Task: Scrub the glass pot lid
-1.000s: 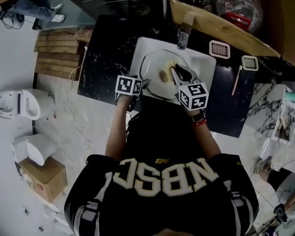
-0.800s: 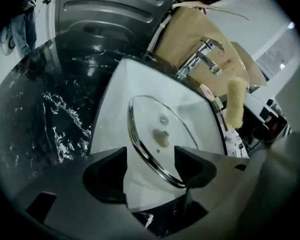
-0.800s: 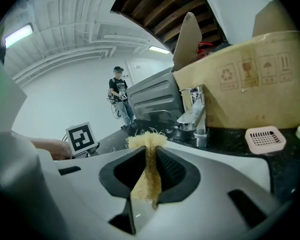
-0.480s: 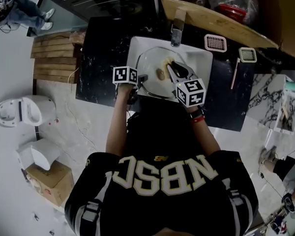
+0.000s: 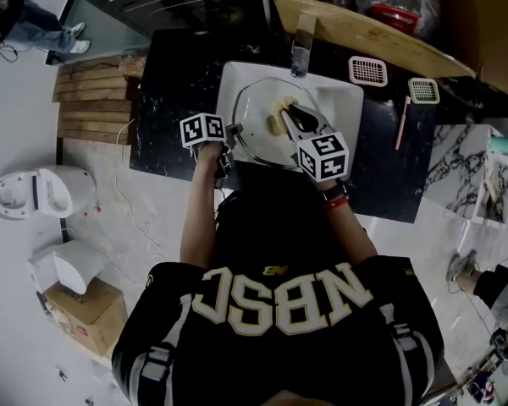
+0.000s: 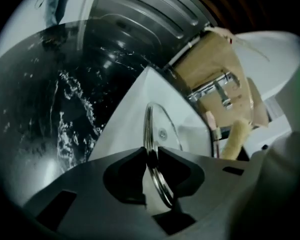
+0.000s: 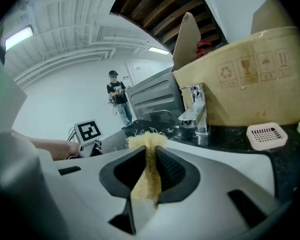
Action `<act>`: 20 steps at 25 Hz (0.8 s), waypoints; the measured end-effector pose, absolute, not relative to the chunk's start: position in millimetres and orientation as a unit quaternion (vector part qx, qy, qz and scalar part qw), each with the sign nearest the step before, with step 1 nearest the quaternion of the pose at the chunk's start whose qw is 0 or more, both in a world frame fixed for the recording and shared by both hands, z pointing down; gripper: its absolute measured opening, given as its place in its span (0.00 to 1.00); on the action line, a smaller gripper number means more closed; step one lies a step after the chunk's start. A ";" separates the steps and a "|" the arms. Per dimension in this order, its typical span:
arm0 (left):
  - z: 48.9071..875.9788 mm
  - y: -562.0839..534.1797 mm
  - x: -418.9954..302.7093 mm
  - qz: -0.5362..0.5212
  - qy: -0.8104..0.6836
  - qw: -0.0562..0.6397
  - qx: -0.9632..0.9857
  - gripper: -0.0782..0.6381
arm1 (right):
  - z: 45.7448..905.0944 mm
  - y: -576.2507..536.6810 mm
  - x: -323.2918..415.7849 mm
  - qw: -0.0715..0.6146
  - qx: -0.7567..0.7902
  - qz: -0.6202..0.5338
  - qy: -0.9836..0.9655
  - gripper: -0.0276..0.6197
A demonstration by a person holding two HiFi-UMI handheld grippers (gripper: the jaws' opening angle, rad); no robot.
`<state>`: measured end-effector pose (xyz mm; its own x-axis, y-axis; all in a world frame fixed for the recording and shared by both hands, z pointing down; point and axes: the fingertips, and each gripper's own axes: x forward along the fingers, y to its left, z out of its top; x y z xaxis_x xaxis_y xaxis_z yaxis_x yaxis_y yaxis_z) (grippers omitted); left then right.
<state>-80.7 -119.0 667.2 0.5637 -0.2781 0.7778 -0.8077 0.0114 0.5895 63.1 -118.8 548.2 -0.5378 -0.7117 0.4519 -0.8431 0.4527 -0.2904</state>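
Glass pot lid (image 6: 163,128), rim clamped in left gripper (image 6: 151,153), jaws just closed

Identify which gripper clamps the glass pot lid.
The left gripper, whose jaws have just closed on the glass pot lid's rim; the right gripper pinches a yellow scrubbing pad instead.

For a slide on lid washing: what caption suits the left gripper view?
Left gripper, jaws just closed on the rim of the glass pot lid, holding it in the sink.
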 end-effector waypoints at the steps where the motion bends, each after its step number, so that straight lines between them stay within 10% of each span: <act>1: 661.4 -117.7 -79.7 0.193 -0.401 0.601 0.664 0.23 | 549.1 -118.5 61.7 0.134 0.460 0.246 -0.843 0.16; 20: 645.9 -105.8 -79.8 0.143 -0.391 0.601 0.682 0.21 | 625.5 -160.5 -31.4 0.178 0.350 0.253 -0.884 0.14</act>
<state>-79.8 -105.8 645.9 0.6536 -0.3607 0.6654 -0.7053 0.0288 0.7083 -31.4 -160.5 625.5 -0.6920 -0.5288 0.4915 -0.7086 0.6277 -0.3223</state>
